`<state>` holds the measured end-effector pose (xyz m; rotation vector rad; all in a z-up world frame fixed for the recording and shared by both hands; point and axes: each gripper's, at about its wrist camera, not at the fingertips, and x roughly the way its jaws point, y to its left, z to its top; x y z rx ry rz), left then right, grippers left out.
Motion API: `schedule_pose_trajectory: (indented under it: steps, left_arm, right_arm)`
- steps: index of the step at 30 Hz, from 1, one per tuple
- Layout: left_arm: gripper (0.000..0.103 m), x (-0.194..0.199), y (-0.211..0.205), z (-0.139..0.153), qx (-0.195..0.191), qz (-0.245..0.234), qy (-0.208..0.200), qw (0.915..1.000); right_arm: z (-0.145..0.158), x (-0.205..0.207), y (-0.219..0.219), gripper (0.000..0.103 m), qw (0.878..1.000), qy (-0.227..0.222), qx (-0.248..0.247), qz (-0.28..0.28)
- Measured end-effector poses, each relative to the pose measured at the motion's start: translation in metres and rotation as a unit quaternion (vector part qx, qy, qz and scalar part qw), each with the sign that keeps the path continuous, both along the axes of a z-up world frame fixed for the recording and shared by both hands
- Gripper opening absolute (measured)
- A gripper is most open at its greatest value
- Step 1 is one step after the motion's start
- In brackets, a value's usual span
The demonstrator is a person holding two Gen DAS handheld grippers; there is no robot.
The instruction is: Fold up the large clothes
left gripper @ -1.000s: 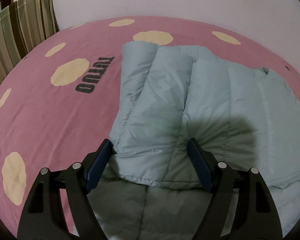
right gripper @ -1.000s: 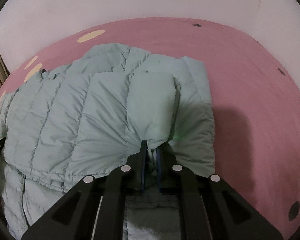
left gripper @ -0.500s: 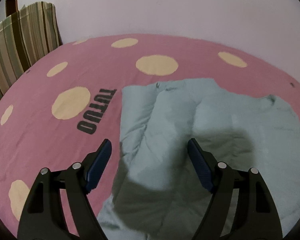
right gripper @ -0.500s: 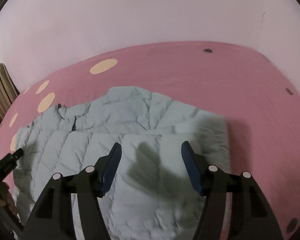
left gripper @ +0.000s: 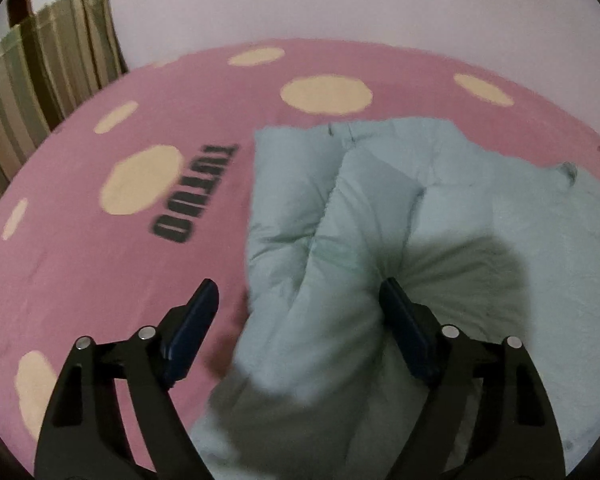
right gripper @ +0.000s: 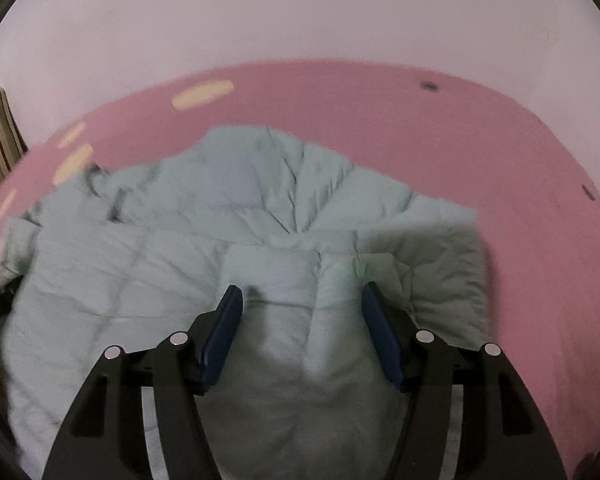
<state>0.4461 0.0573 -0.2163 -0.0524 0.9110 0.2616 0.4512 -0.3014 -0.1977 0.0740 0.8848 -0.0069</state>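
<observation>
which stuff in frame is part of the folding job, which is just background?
Job:
- pale blue puffer jacket
- left tongs, jaws opening, jacket fold between them, pads not pressing
- right tongs, open over the jacket

Background:
- pink spotted bedsheet
- striped cushion
- white wall

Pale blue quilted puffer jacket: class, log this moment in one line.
pale blue quilted puffer jacket: lying on pink spotted bedsheet | left gripper: opening, unloaded | right gripper: open, unloaded

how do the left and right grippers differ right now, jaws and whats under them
The left gripper has wider jaws, opening, over the jacket's edge, one pad above pink sheet. The right gripper stands narrower, fully over the jacket. Both grip nothing and point down at it.
</observation>
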Motion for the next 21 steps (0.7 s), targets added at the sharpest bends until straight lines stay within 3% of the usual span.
schedule_pose_trajectory:
  steps: [4, 9, 13, 17, 21]
  left_arm:
    - [0.082, -0.029, 0.002, 0.005, -0.018, -0.009, -0.009, 0.9998]
    - [0.084, -0.028, 0.007, -0.020, -0.037, 0.000, 0.028, 0.9989]
    - [0.091, -0.023, 0.003, -0.034, -0.014, 0.003, 0.042, 0.9990]
    - [0.088, -0.031, 0.004, -0.016, -0.009, 0.010, 0.035, 0.9993]
    - [0.087, -0.052, -0.001, 0.008, -0.022, 0.007, -0.010, 0.9997]
  right_arm:
    - [0.016, -0.033, 0.003, 0.062, 1.000, -0.019, -0.001, 0.011]
    - [-0.012, -0.041, 0.010, 0.062, 1.000, 0.018, -0.005, 0.019]
    - [-0.033, -0.036, 0.015, 0.064, 0.999, 0.030, -0.012, 0.020]
    - [-0.024, -0.033, 0.018, 0.064, 0.999, 0.025, -0.016, 0.016]
    - [-0.001, -0.047, 0.023, 0.064, 1.000, -0.002, -0.007, 0.020]
